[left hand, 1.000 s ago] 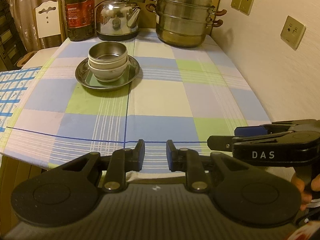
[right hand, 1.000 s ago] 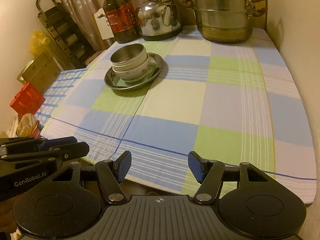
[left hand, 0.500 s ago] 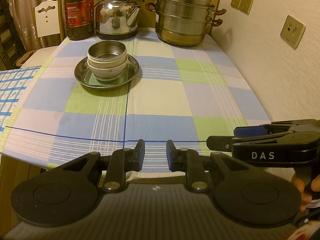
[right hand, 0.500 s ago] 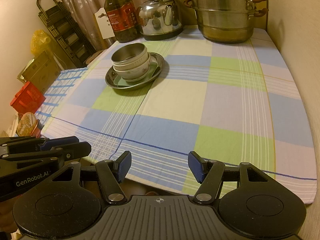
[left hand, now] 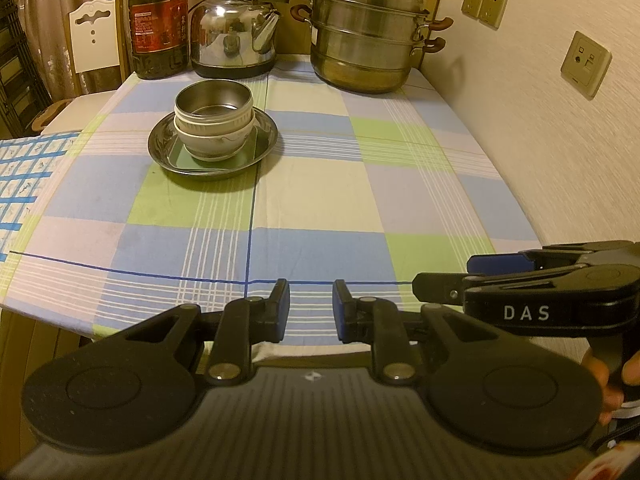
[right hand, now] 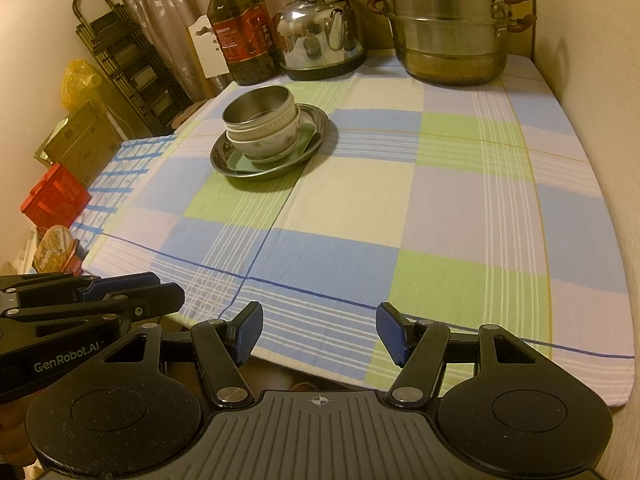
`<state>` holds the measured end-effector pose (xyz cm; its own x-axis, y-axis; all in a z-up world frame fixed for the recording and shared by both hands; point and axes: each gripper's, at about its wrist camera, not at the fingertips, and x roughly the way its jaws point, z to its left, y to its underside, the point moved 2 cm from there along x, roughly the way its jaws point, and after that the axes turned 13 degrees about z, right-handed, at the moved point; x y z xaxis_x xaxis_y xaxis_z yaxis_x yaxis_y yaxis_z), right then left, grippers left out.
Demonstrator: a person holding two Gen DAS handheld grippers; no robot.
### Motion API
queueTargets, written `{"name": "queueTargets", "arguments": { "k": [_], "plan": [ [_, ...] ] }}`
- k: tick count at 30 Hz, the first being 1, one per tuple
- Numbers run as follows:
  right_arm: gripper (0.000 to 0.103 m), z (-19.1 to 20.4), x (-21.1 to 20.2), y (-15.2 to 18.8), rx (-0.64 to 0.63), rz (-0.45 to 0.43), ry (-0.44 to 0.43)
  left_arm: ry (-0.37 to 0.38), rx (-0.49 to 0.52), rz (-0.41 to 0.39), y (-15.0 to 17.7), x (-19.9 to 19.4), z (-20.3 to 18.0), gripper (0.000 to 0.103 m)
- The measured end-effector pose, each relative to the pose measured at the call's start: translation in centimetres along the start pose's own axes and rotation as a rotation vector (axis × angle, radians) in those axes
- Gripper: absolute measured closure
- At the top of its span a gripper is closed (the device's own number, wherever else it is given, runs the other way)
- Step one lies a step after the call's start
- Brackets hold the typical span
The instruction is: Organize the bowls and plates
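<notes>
Two grippers wait at the near edge of the table, both holding nothing.

My left gripper (left hand: 308, 310) has its jaws only a little way apart, with just air between them. My right gripper (right hand: 319, 334) is open much wider. Both point down at the checked tablecloth (left hand: 320, 200). Well away, toward the far left, sits the metal plate (left hand: 264, 146). On it is a white bowl (left hand: 212, 144) with a metal bowl (left hand: 214, 100) nested on top. Behind them stand an oil bottle (left hand: 158, 24), a kettle (left hand: 232, 42) and a steamer pot (left hand: 366, 36).
</notes>
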<state>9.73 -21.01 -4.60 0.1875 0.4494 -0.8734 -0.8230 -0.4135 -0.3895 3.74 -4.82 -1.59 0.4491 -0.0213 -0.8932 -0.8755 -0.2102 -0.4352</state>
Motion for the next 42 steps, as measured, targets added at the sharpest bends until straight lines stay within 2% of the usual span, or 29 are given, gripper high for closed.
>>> {"name": "queueTargets", "arguments": {
  "k": [42],
  "plan": [
    [0.04, 0.21, -0.02, 0.16, -0.004, -0.001, 0.0, -0.003, -0.016, -0.013, 0.22, -0.29, 0.22, 0.083]
  ]
}}
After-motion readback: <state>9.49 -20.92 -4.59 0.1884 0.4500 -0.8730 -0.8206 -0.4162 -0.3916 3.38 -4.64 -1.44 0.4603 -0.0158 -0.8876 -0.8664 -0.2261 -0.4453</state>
